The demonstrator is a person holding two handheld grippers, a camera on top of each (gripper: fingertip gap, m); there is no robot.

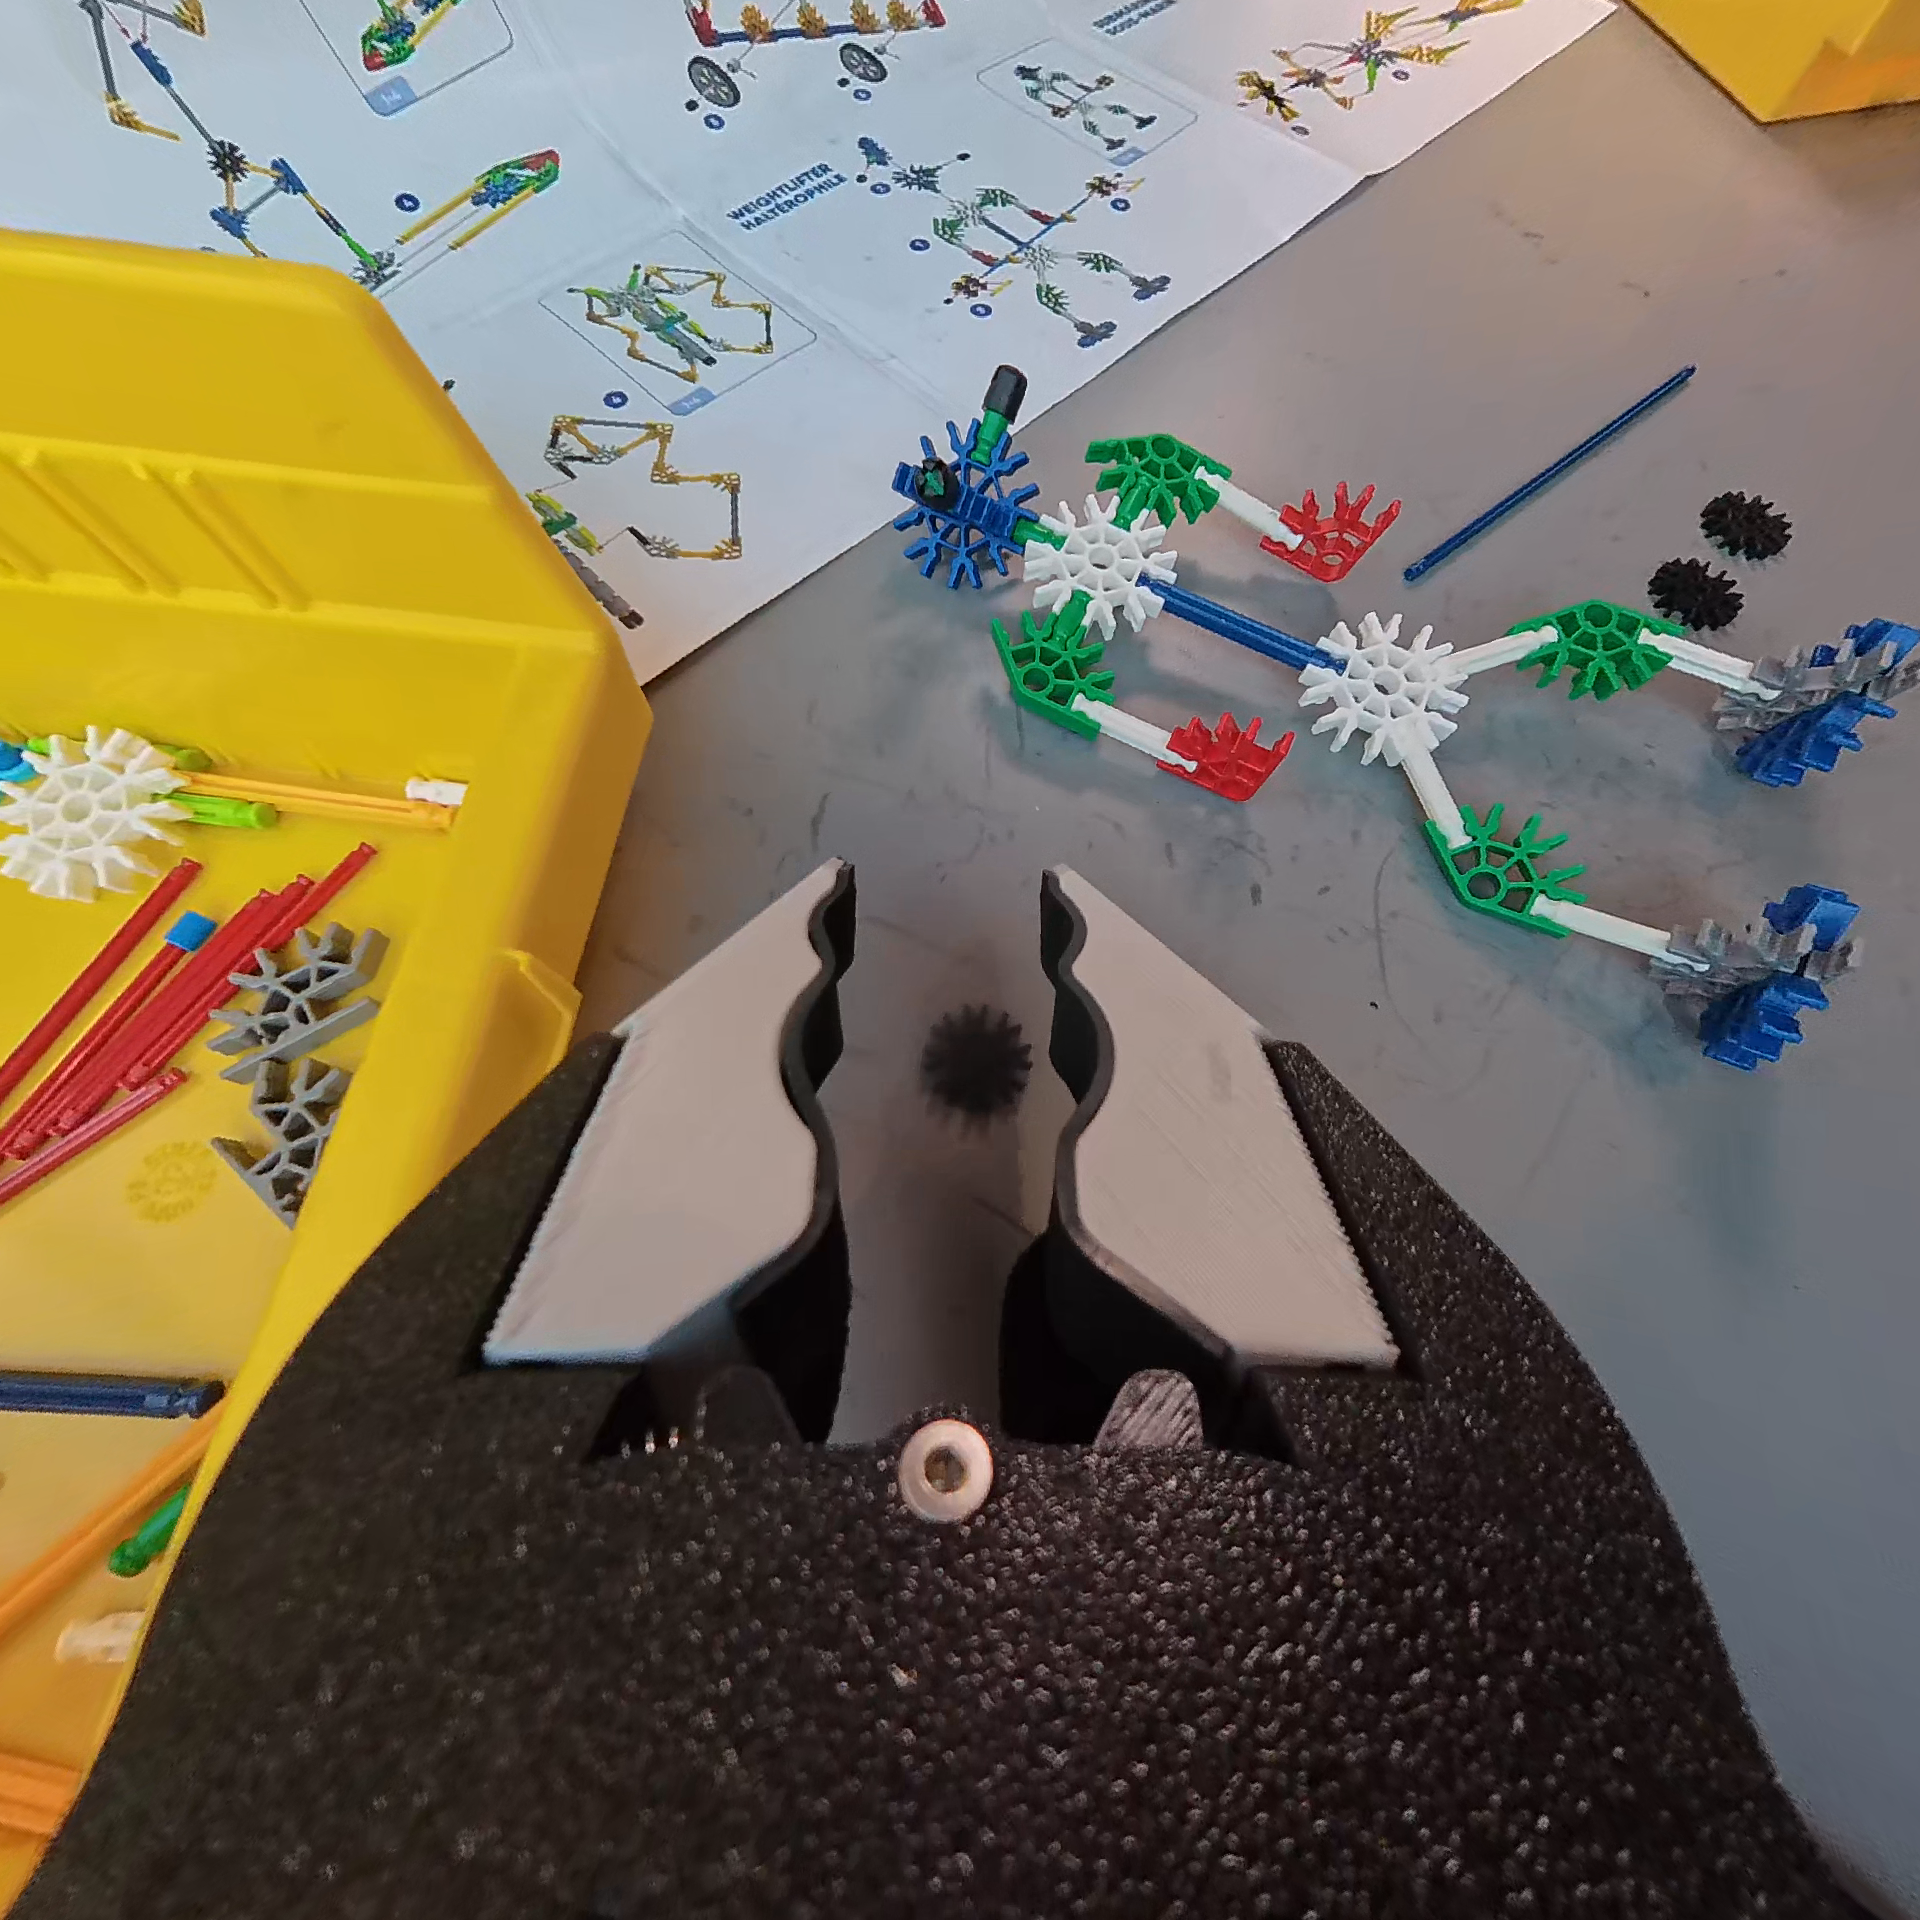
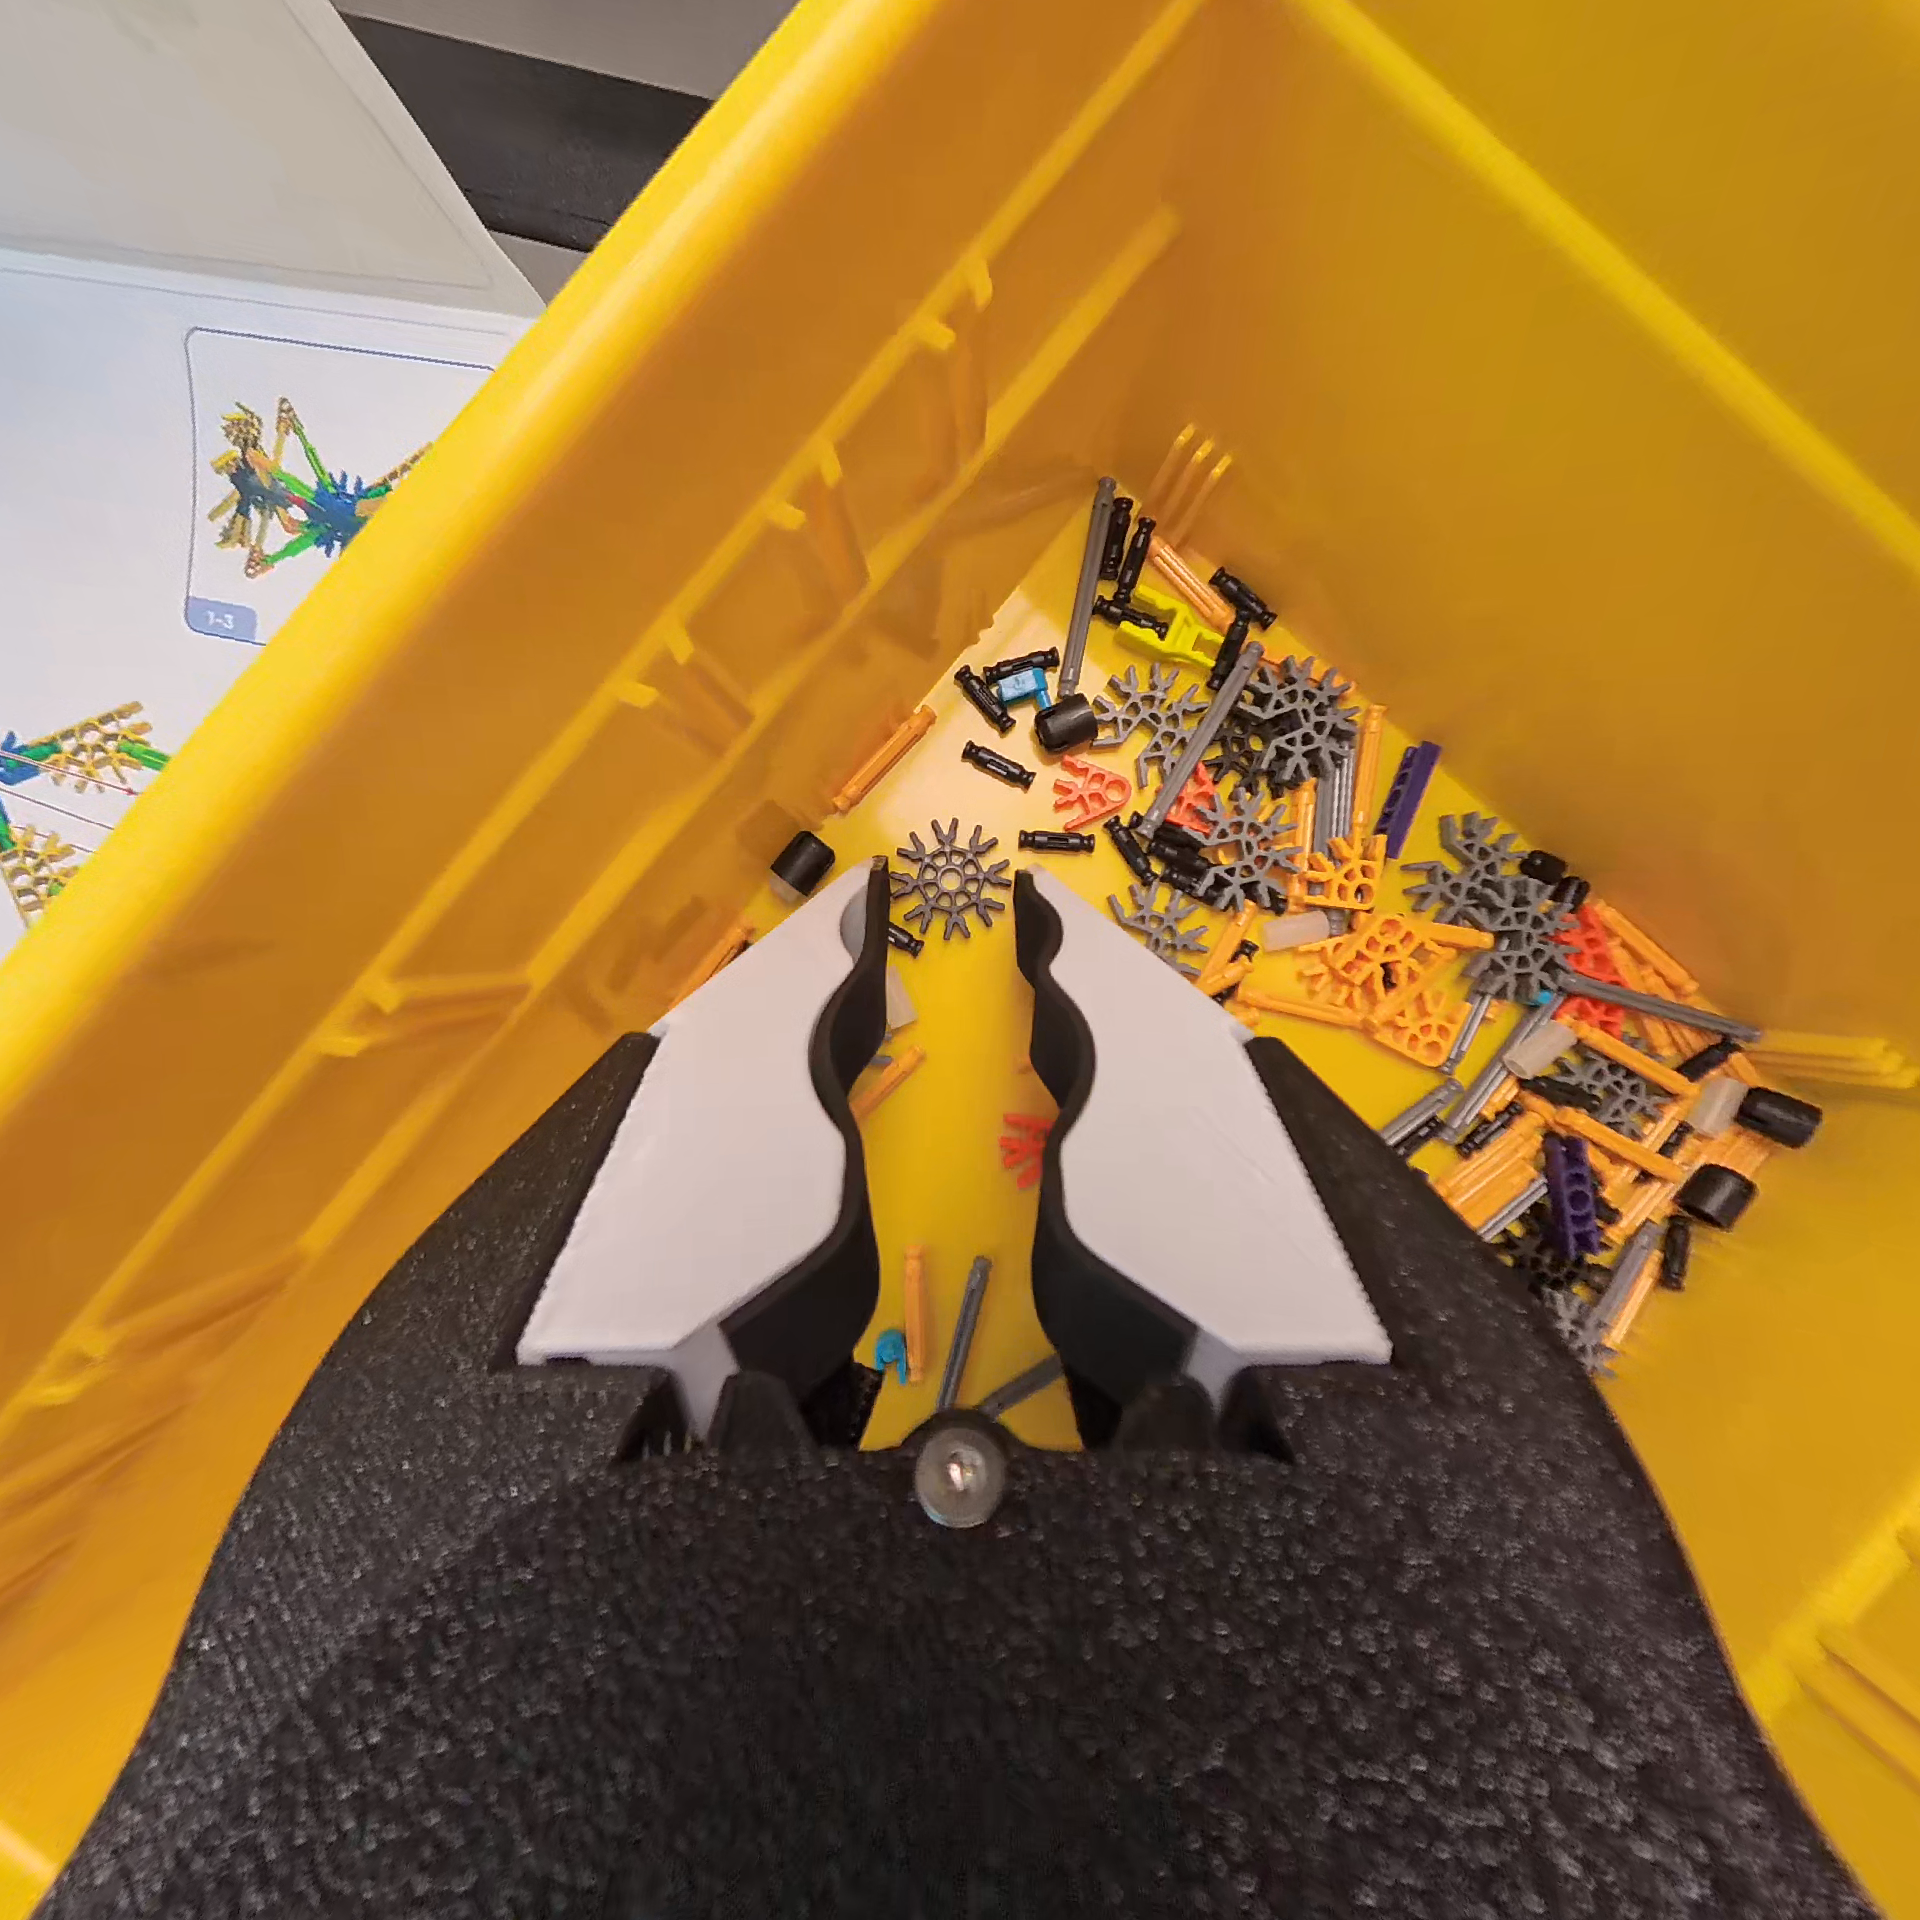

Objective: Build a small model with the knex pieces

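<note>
My left gripper (image 1: 948,883) is open and empty above the grey table, with a small black toothed connector (image 1: 975,1058) lying between its fingers below. Ahead lies a flat figure (image 1: 1340,675) built of white, green, red, blue and grey connectors joined by white and blue rods. My right gripper (image 2: 951,878) is open and empty, reaching down inside a deep yellow bin (image 2: 727,520). A grey snowflake connector (image 2: 951,878) lies on the bin floor right at its fingertips. A pile of orange, grey and black rods and connectors (image 2: 1455,935) lies to the right.
A shallow yellow tray (image 1: 312,540) at the left holds red rods, a white snowflake and grey connectors. A printed instruction sheet (image 1: 727,208) lies at the back. A loose blue rod (image 1: 1548,473) and two black connectors (image 1: 1720,561) lie beyond the figure. Another yellow bin (image 1: 1818,52) stands at the top right. About 60 cm separates my left fingertips from my right.
</note>
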